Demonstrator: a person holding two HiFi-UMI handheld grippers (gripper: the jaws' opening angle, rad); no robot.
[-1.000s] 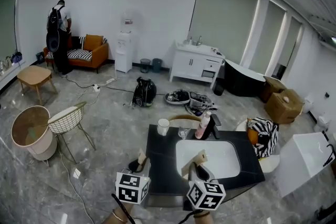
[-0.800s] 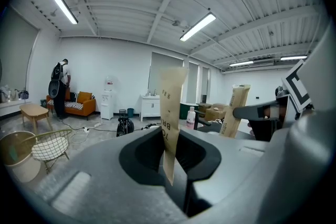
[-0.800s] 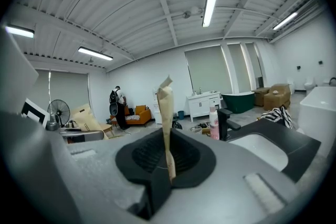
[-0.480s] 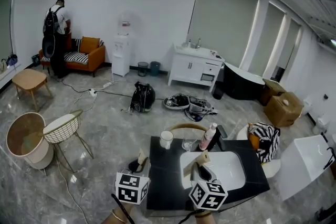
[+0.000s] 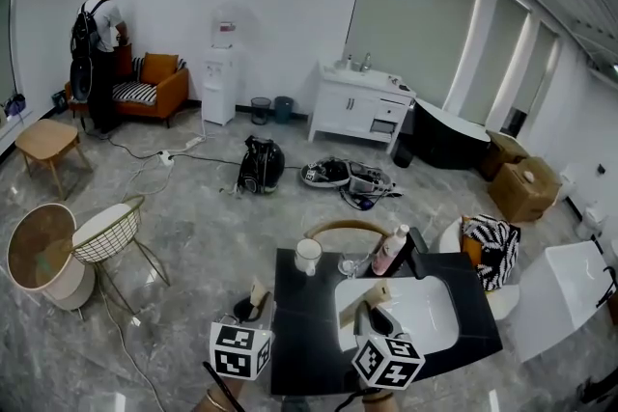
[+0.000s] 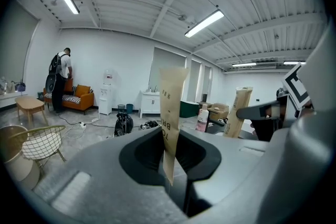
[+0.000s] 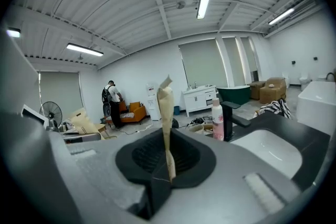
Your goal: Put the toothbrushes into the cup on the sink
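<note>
My left gripper [image 5: 253, 306] is shut on a tan paper-wrapped toothbrush [image 5: 257, 291] that stands upright just off the left edge of the black counter [image 5: 299, 323]. In the left gripper view that toothbrush pack [image 6: 171, 118] rises from the closed jaws of the left gripper [image 6: 170, 168]. My right gripper [image 5: 371, 314] is shut on a second wrapped toothbrush [image 5: 378, 292] over the white basin [image 5: 420, 314]; this pack [image 7: 166, 118] also stands upright in the right gripper [image 7: 167, 170]. A white cup [image 5: 308, 256] sits at the counter's far left, beyond both grippers.
On the counter's far edge stand a clear glass [image 5: 349, 264], a pink bottle [image 5: 390, 251] and a black faucet [image 5: 414, 252]. A wire chair [image 5: 108, 236] and a round basket [image 5: 41, 251] stand at left. A striped bag [image 5: 492, 246] lies right of the sink. A person [image 5: 92, 39] stands far back.
Both grippers, each holding its wrapped toothbrush, have moved forward toward the sink. The counter, cup and bottle now lie closer and lower in the head view.
</note>
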